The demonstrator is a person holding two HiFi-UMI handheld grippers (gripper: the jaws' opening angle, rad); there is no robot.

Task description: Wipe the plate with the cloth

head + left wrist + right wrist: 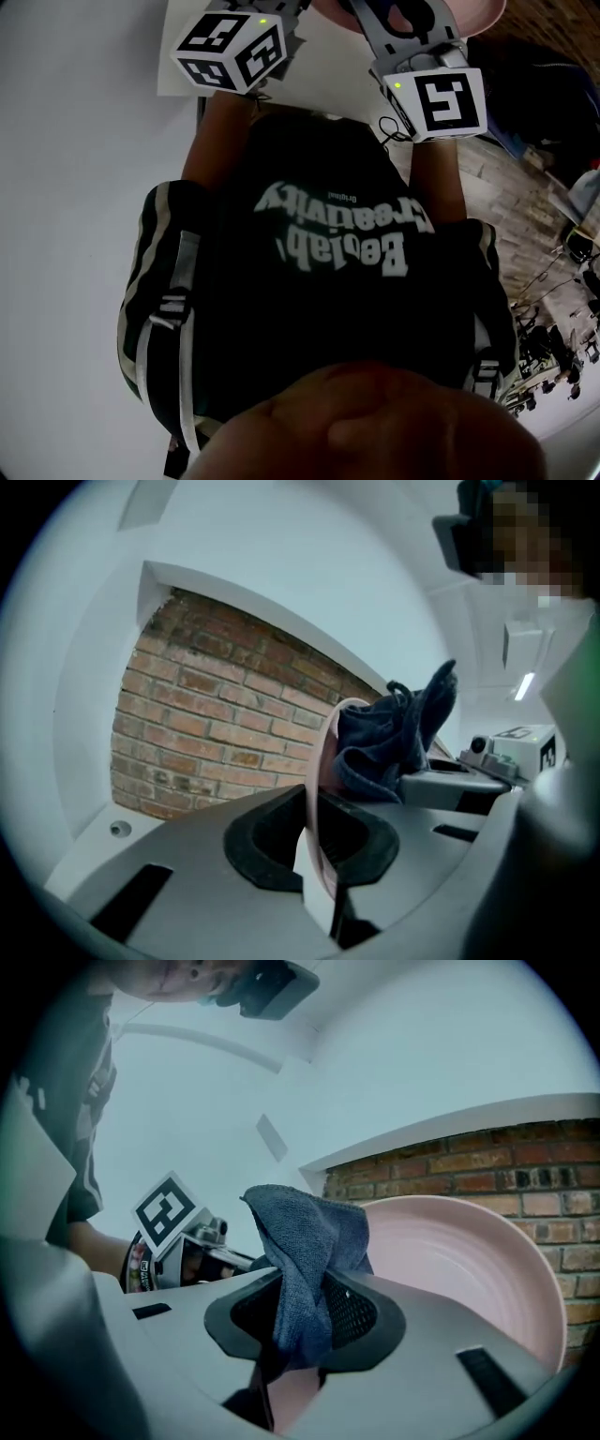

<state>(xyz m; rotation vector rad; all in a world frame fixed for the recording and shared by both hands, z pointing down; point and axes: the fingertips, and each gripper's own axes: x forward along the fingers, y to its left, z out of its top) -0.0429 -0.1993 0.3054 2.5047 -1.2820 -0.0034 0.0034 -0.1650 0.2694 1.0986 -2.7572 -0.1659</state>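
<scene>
- One pink plate (469, 1260) held up in air, edge-on to left gripper (317, 846), whose fingers clamp its rim.
- One blue cloth (309, 1241) pinched in right gripper (298, 1335) fingers, against plate's inner face.
- Brick wall (206, 724) beyond; open room round plate's far rim.

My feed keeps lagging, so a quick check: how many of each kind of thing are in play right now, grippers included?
1 pink plate, gripped at its rim by the left gripper
1 blue cloth, clamped in the right gripper
2 grippers
Total: 4
</scene>
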